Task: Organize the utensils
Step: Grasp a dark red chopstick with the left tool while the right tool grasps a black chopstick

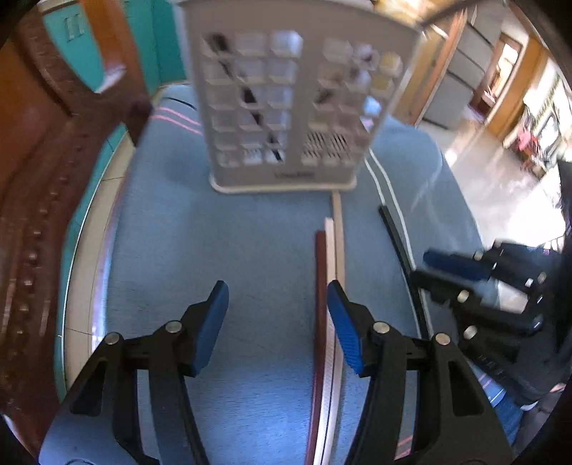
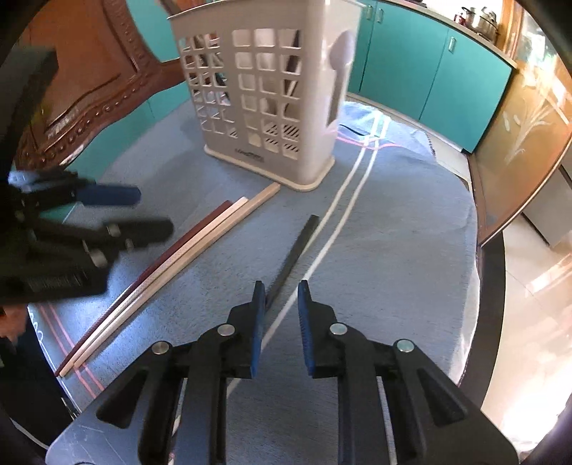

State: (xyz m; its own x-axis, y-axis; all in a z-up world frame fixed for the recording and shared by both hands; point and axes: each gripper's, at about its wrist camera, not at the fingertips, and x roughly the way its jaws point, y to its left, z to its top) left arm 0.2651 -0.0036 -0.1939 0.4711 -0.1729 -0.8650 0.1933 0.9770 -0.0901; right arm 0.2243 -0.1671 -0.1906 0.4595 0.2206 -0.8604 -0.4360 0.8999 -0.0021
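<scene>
Ahead of both sets of fingers stands the white perforated plastic utensil caddy (image 2: pixel 264 107). Left gripper (image 1: pixel 277 322) is open beside three wooden chopsticks (image 1: pixel 330 286); right gripper (image 2: pixel 282 322), narrowly open, could nudge the black chopstick (image 2: pixel 296 246) aside.

Blue cloth (image 2: pixel 393 221) with white stripes covers the table. Teal cabinets (image 2: pixel 429 71) run behind it, pots (image 2: pixel 479 18) on top. Carved brown wooden chair back (image 1: pixel 43 179) at far left. Glossy pale floor tiles (image 1: pixel 493 171) on the right catch bright daylight; wood-framed doorway (image 1: pixel 507 60) beyond.
</scene>
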